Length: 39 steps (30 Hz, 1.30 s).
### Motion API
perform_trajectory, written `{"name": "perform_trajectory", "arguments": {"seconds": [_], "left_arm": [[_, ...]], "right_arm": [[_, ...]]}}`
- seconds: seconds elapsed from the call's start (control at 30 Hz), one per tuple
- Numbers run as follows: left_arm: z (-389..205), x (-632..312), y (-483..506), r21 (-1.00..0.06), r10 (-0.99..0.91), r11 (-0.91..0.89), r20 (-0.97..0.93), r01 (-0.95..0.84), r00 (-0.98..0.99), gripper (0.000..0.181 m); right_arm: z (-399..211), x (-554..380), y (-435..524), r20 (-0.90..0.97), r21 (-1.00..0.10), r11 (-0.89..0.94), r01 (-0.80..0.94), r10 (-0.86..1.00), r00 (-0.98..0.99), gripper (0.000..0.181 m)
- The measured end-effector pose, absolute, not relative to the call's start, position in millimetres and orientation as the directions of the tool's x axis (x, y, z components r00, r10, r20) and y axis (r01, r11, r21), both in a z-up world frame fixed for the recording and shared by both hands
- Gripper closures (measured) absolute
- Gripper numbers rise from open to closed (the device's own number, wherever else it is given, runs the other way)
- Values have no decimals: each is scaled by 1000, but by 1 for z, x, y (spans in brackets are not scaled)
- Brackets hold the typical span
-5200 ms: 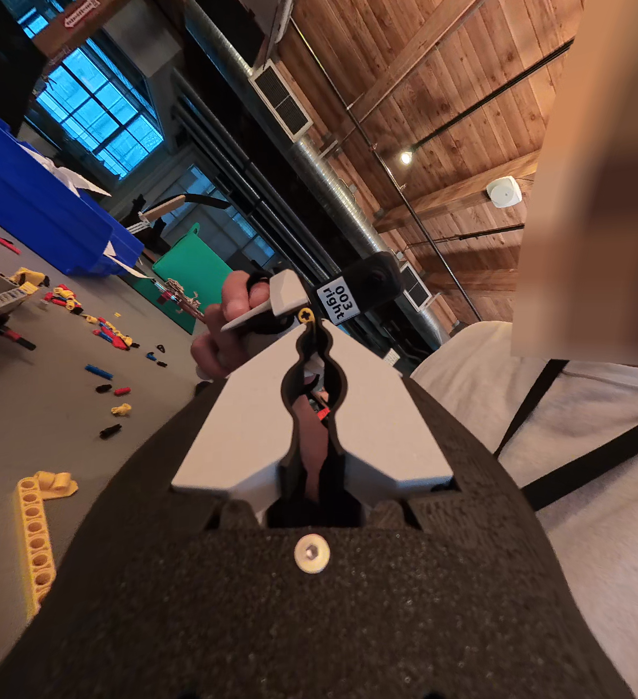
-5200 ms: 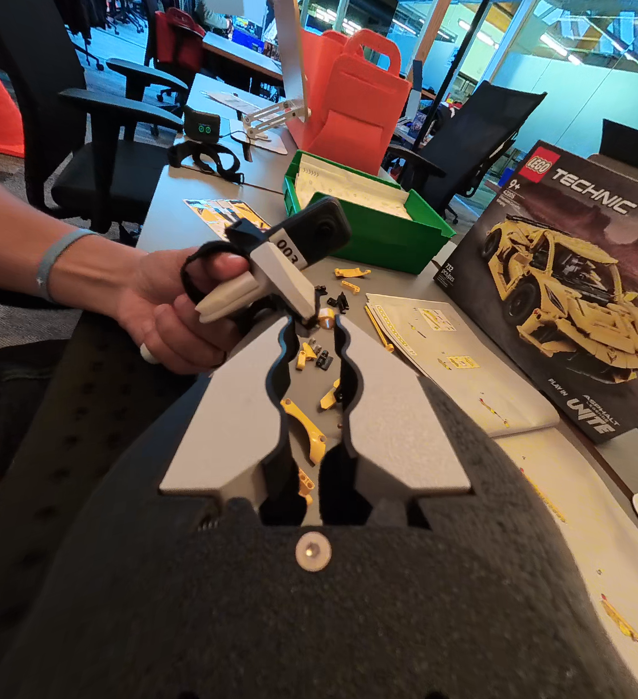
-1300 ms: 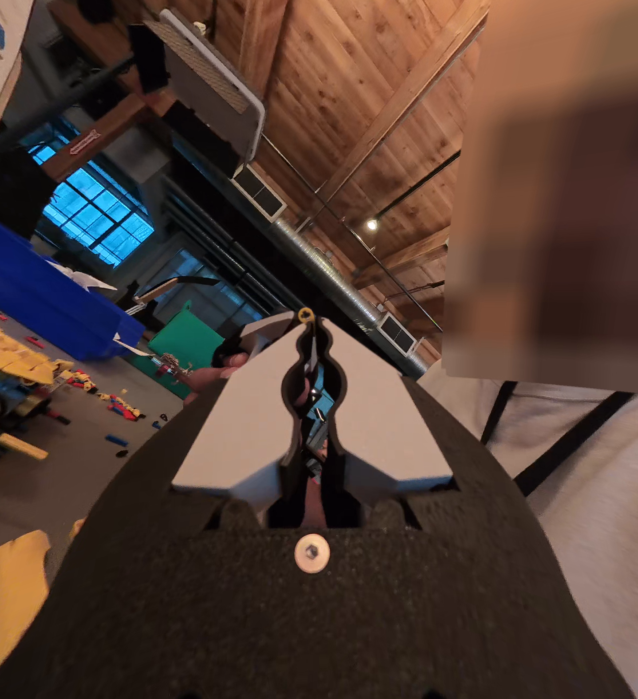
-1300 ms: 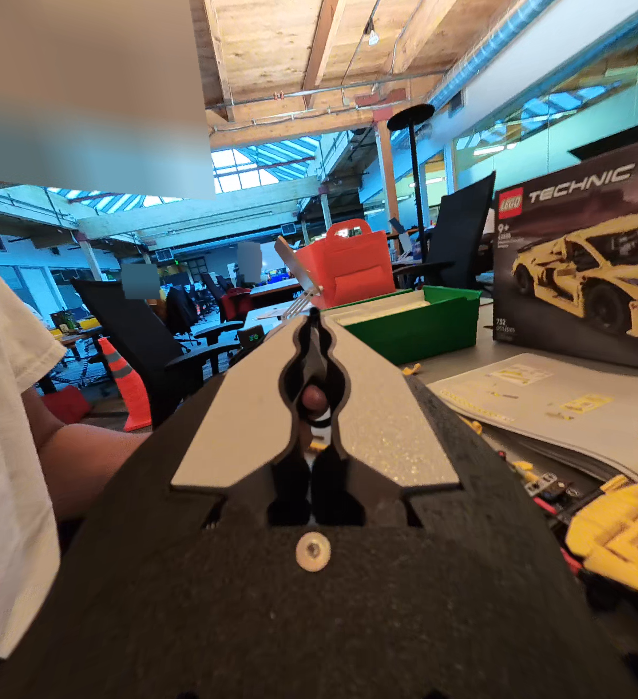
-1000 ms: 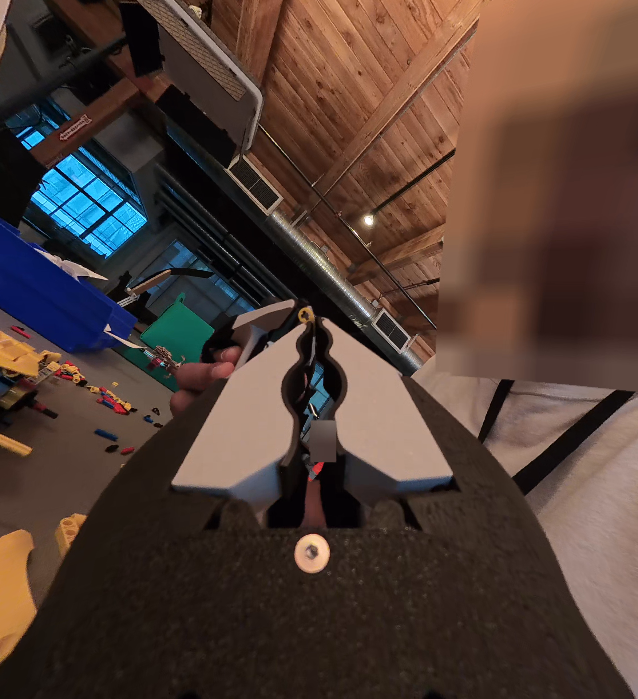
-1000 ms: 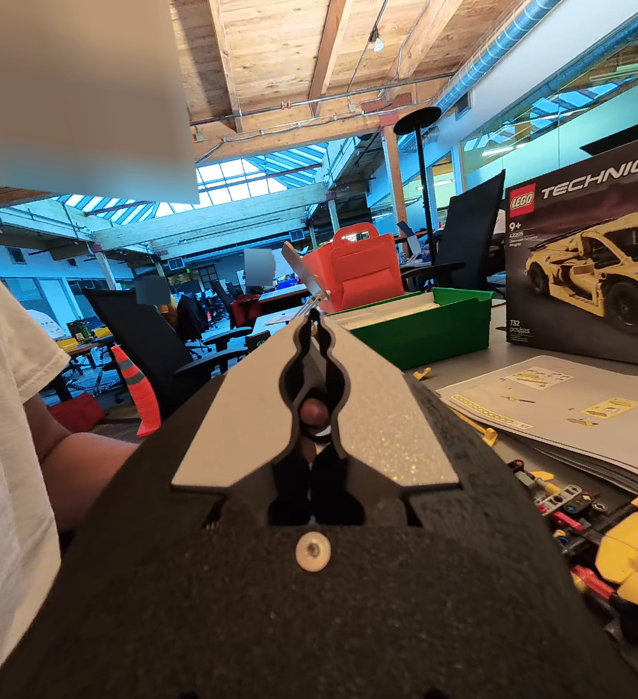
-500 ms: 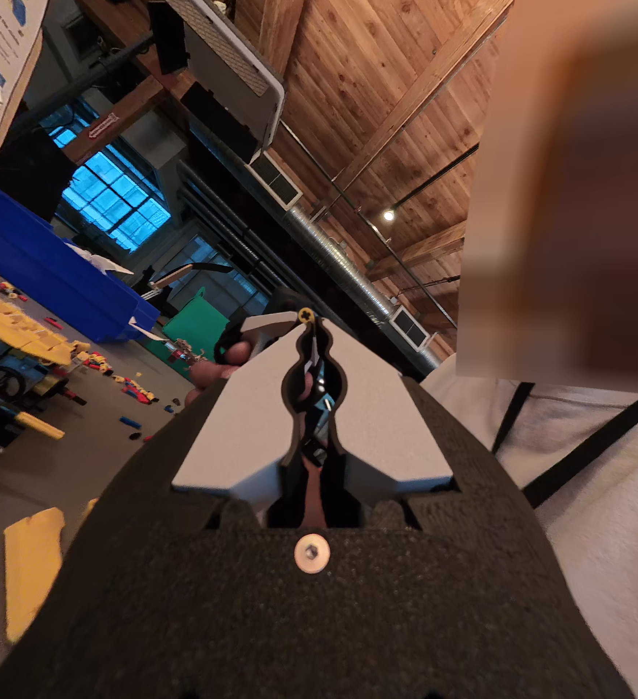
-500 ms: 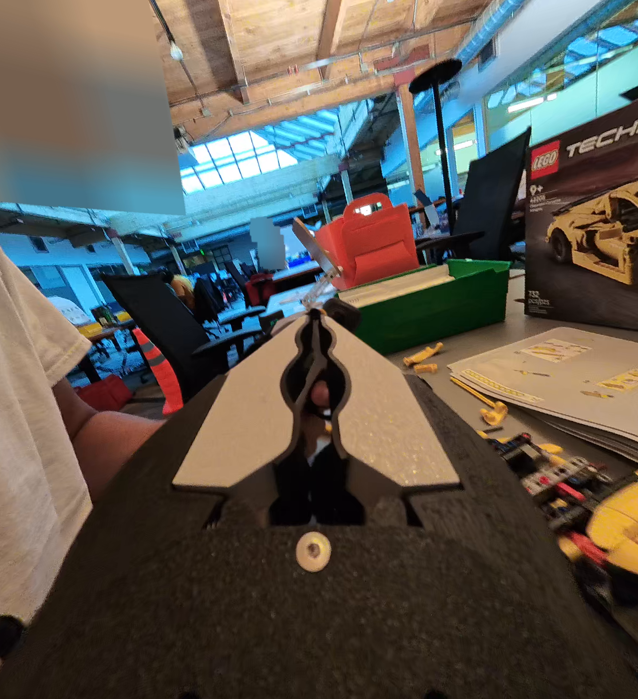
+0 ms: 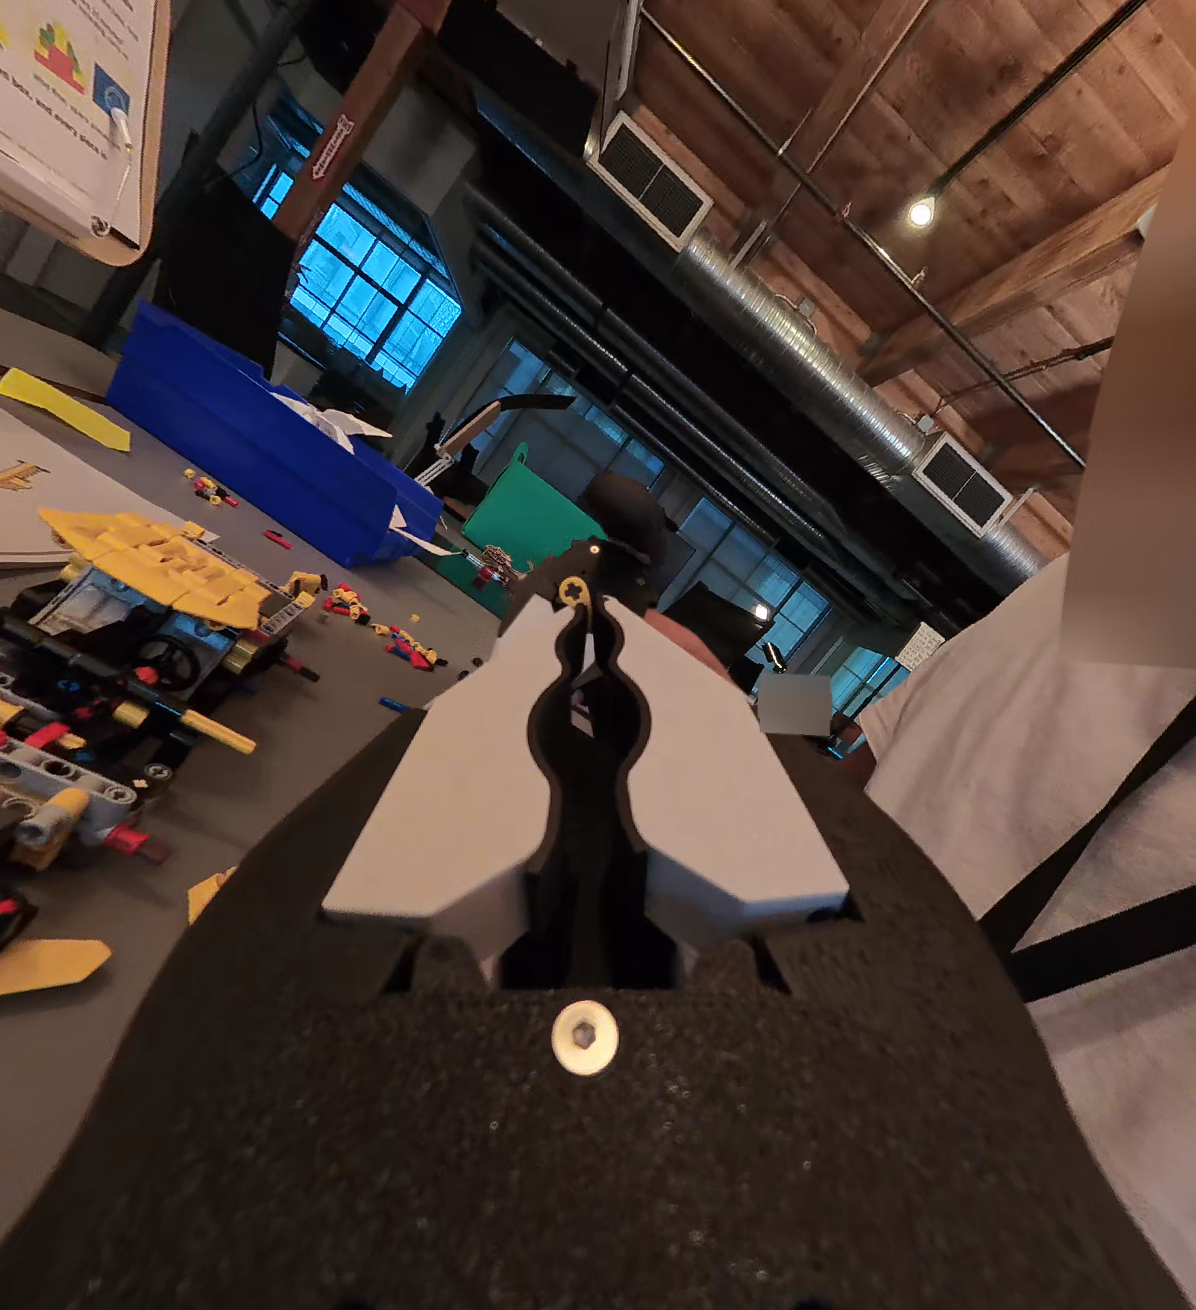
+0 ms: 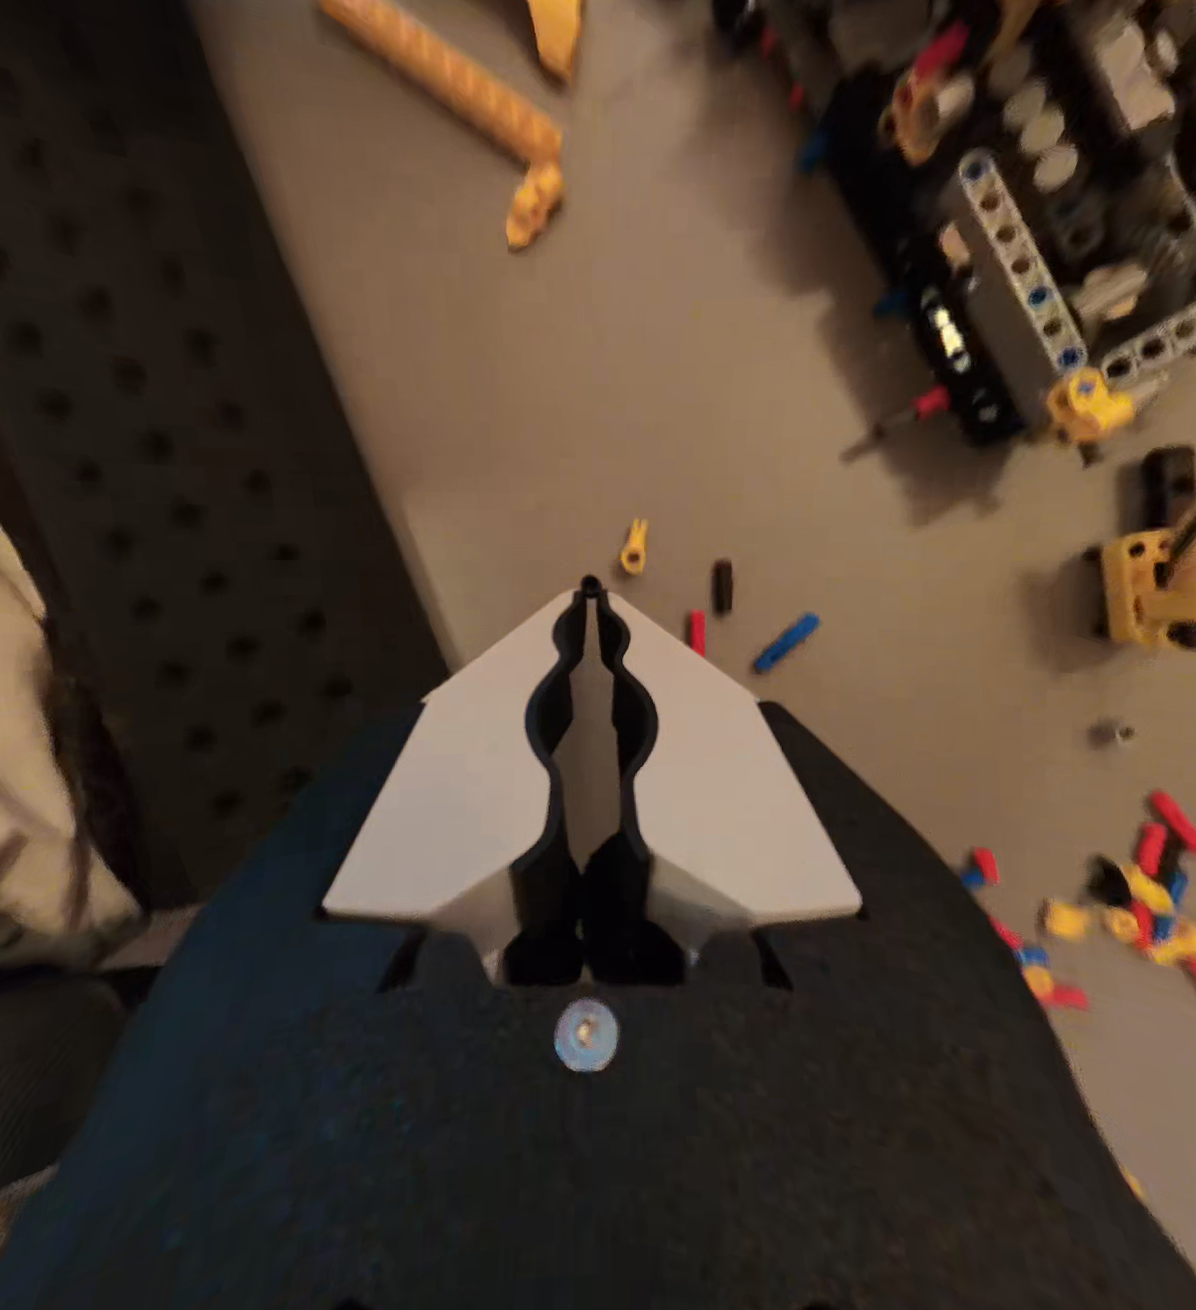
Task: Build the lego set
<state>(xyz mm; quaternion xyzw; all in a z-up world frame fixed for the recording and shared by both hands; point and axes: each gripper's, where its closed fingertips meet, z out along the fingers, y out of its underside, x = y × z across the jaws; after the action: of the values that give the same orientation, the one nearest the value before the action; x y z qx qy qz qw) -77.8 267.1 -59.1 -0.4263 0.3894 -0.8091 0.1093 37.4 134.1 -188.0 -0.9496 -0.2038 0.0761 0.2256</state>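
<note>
Many loose pieces (image 10: 786, 641) litter grey table (image 10: 581, 354); both tools clamp tiny pins.

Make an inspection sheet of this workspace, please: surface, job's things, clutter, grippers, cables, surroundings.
Surface: grey table, strewn with parts.
Job's things: half-built car on the table; small yellow piece in the left jaws.
Clutter: loose pins, red, blue and black; yellow beam.
Grippers: left gripper shut on the yellow piece; right gripper jaws closed over the table, view blurred.
Cables: nothing seen.
Surroundings: blue bin, green bin, a person's white shirt.
</note>
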Motion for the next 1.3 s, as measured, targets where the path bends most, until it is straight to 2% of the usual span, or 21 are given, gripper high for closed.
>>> {"name": "perform_trajectory", "arguments": {"seconds": [0.07, 0.17, 0.33, 0.67, 0.87, 0.97, 1.0, 1.17, 1.3], "left_arm": [[-59, -78, 268, -718, -504, -678, 608, -155, -614, 180], [-62, -76, 264, -728, -507, -662, 610, -177, -609, 180], [-67, -74, 254, -763, -537, -616, 589, -196, -605, 180], [-67, -74, 254, -762, -535, -616, 592, -201, -603, 180], [-67, -73, 254, -758, -531, -619, 596, -203, -603, 180], [-68, -73, 254, -755, -528, -621, 601, -210, -600, 180], [-68, -73, 255, -755, -530, -621, 601, -208, -599, 180], [-68, -73, 255, -753, -527, -625, 602, -206, -600, 180], [-68, -73, 255, -754, -527, -624, 600, -206, -602, 181]], "right_arm": [[-188, 46, 122, -39, -427, -840, 336, 389, 921, 179], [-188, 46, 117, -76, -448, -843, 297, 367, 927, 179], [-202, 47, 107, -64, -387, -867, 313, 364, 929, 179], [-210, 50, 95, -66, -348, -879, 325, 369, 927, 180], [-199, 28, 118, -31, -480, -799, 363, 429, 903, 167], [-205, 11, 134, -67, -492, -810, 320, 402, 913, 162], [-208, 11, 138, -52, -492, -813, 312, 386, 921, 156], [-213, 18, 162, 17, -566, -779, 268, 314, 949, 147], [-214, 21, 176, 28, -598, -758, 260, 305, 952, 147]]}}
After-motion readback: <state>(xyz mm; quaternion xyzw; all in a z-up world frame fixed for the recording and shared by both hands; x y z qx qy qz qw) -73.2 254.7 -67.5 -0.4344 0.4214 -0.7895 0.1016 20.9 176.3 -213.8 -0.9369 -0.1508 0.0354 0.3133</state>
